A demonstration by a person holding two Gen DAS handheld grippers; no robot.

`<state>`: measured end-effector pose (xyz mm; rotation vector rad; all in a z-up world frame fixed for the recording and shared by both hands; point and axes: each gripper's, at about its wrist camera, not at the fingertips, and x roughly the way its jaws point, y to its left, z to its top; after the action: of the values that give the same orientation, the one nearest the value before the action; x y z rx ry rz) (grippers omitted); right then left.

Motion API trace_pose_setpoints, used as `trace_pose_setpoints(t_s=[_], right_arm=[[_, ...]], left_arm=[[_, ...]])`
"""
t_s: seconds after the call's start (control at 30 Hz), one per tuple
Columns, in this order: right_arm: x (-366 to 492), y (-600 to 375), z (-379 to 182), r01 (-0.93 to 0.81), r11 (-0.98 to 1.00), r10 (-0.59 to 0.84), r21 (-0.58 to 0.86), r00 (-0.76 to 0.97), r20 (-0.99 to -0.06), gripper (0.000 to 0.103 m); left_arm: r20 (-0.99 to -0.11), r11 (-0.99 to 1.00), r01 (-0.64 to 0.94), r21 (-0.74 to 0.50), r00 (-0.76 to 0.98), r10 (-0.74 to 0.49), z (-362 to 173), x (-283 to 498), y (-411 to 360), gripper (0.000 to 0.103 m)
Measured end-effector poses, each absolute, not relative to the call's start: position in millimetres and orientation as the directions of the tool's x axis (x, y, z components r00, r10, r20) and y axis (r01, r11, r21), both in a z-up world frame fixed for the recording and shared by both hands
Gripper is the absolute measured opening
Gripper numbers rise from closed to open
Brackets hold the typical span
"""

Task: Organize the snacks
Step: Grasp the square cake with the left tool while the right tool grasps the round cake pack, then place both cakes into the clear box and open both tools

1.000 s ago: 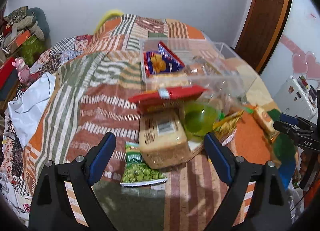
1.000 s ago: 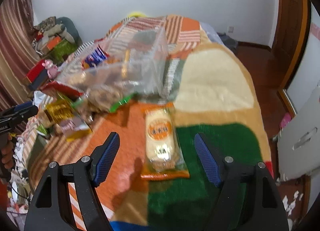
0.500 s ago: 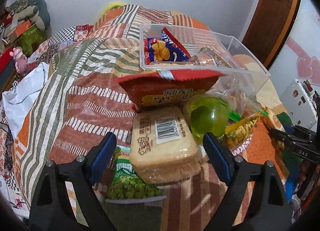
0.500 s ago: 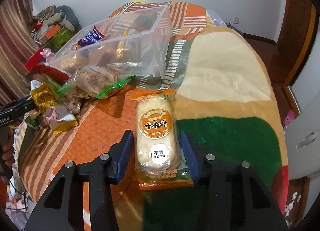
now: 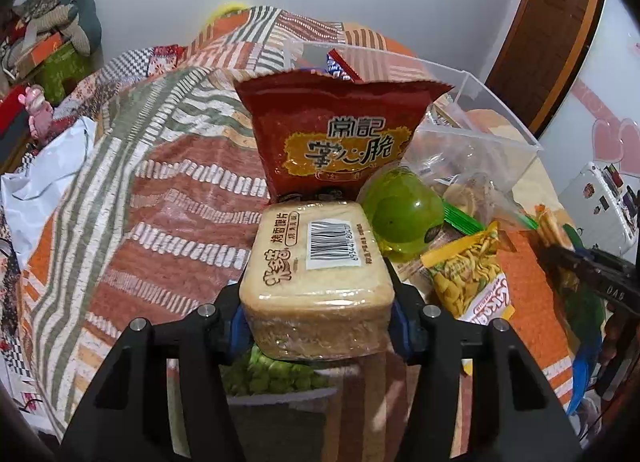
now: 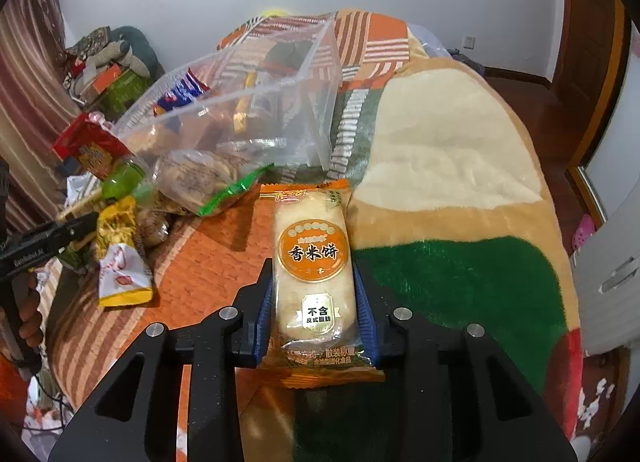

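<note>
While each gripper clamps one packet, one bin stands beyond.

Both tongs, left and right, are matte black angular frames with silver round screws and ribbed blue pads inside the fingers.

green pea pack mostly hidden under toast pack, bin contents unclear
</note>
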<state>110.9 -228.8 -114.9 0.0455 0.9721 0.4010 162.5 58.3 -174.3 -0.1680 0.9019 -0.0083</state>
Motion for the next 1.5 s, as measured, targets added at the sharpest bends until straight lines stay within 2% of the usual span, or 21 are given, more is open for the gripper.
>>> trace_pose_setpoints(t_s=[0.43, 0.97, 1.2, 1.5], right_arm=[[102.7, -224.8, -77.1, -0.333, 0.909, 0.405, 0.25, 0.565, -0.719, 0.033], [117.7, -203.7, -25.6, -0.392, 0.884, 0.464, 0.256, 0.659, -0.592, 0.033], [131.9, -192.9, -20.8, -0.409, 0.874, 0.484, 0.264, 0.668, -0.565, 0.033], [161.3, -177.6, -35.6, -0.394, 0.877, 0.478, 0.276, 0.654, -0.587, 0.033]], left_arm=[[-0.692, 0.989, -0.006, -0.145, 0.716, -0.097, -116.8, 126.3, 47.9, 0.055], [-0.571, 0.987, 0.013, -0.157, 0.814, -0.102, -55.0, 150.5, 45.6, 0.055], [-0.564, 0.987, 0.015, -0.162, 0.819, -0.105, -49.8, 180.2, 47.0, 0.055], [-0.613, 0.989, 0.004, -0.15, 0.785, -0.096, -67.0, 219.3, 47.5, 0.055]])
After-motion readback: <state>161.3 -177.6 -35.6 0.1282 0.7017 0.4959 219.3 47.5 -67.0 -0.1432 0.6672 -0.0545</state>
